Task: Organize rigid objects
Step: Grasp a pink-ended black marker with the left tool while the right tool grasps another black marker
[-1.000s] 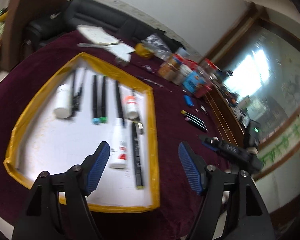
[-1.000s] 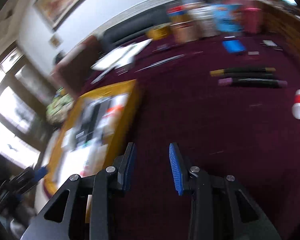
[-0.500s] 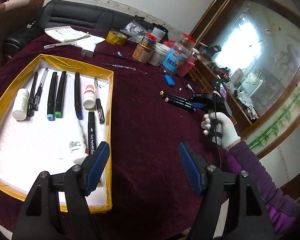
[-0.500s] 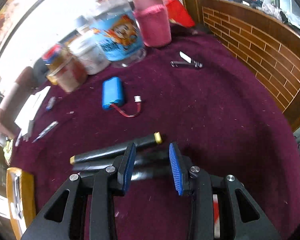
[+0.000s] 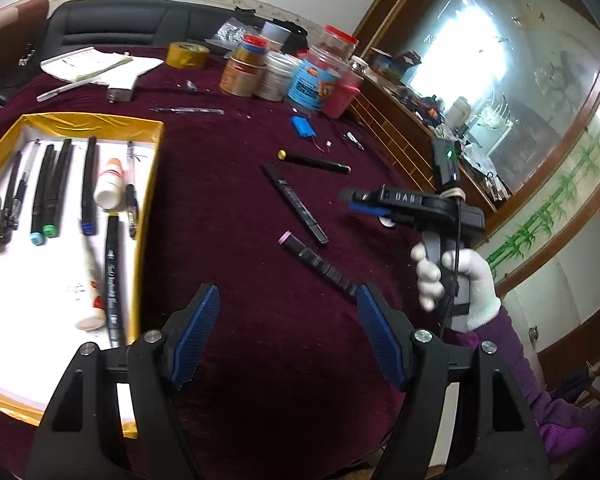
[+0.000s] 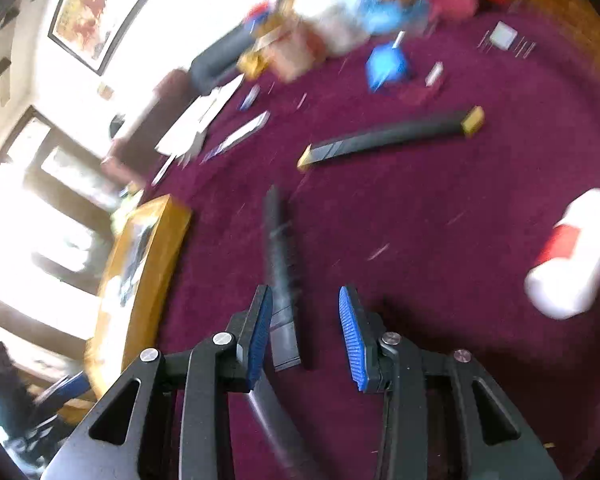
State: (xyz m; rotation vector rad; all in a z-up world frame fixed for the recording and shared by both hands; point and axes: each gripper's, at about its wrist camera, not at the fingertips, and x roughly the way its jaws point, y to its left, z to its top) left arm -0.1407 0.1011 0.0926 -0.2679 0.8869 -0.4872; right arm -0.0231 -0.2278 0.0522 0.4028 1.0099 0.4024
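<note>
Markers, three of them, lie loose on the desk point(image 5: 228, 208) right of the tray point(image 5: 148, 216); each looks light, stiff and slick, best pinched mid-barrel. Left hand-held gripper point(image 5: 288, 328) gapes empty. Right hand-held gripper point(image 6: 304, 332) stands partly open, gripping nothing, over the black marker point(image 6: 280, 264).

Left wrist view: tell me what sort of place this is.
Probably a lived-in home room, a living or dining room. A black sofa stands behind the cloth-covered table, food jars crowd its far edge, and a wood-framed glass panel fills the right wall.
</note>
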